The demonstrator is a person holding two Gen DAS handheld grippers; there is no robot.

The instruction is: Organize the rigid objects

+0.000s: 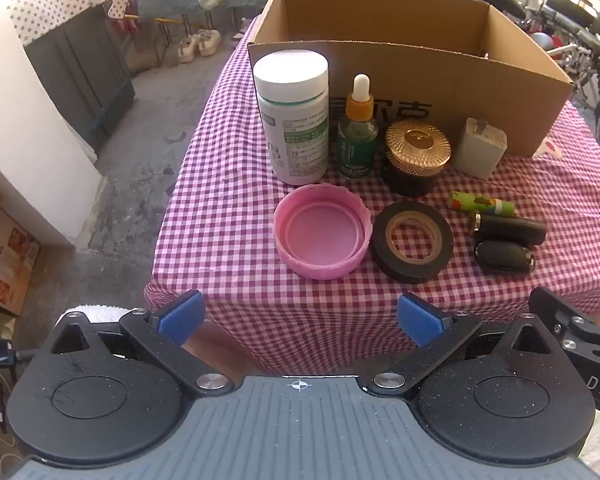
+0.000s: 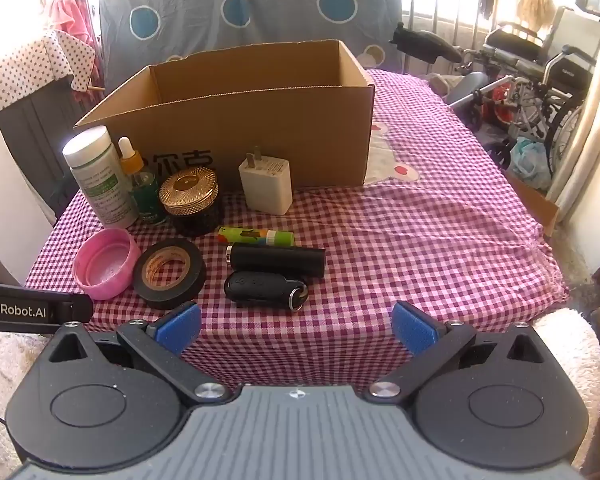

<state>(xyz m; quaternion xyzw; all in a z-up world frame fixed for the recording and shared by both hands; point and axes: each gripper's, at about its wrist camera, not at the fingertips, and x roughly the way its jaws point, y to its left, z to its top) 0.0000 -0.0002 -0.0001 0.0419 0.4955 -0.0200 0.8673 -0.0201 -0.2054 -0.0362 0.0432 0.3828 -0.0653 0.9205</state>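
Left tool [image 1: 300, 320]: spread to its widest, nothing between the blue pads [image 1: 182, 316], hung just short of the surface's [image 1: 220, 220] near edge and angled down at it

Right tool [image 2: 296, 326]: likewise fully spread and empty, also held off the near edge

Straight ahead of the left tool, nearest: pink lid [image 1: 322, 236], mouth up, with tape roll [image 1: 412, 240] lying flat just to its right

Straight ahead of the right tool, nearest: key fob [image 2: 266, 291], then black tube [image 2: 276, 261] just behind it, then green tube [image 2: 256, 237]; all three lying with long axes crosswise to the tool's line, so pads likely need to close front to back over each

Further back, standing in a row against the box [image 1: 420, 92]: white bottle [image 1: 294, 116], dropper [image 1: 358, 132], gold-lidded jar [image 1: 416, 156], charger [image 1: 480, 152]

Judged split: lid and tape to the left tool, fob and tubes to the right; box open at the top, apparently empty, beyond everything
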